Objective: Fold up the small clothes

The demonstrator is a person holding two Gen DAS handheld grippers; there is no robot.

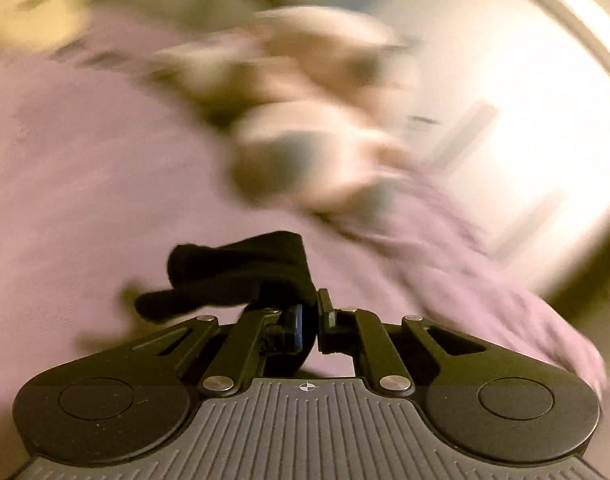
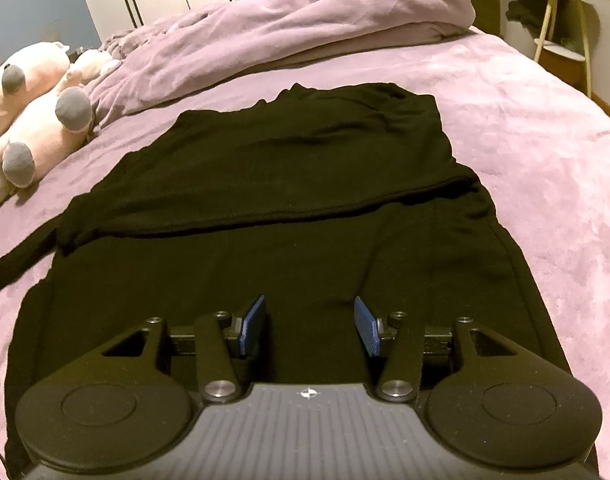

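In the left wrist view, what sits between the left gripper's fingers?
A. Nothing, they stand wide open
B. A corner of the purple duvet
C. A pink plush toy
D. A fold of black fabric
D: the left gripper is pinched shut on a bunched piece of the black garment, above the purple bedspread.

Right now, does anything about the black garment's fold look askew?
Yes. On the black garment the folded-over edge runs slanted, and a strip of fabric trails off its left side onto the pink bedcover.
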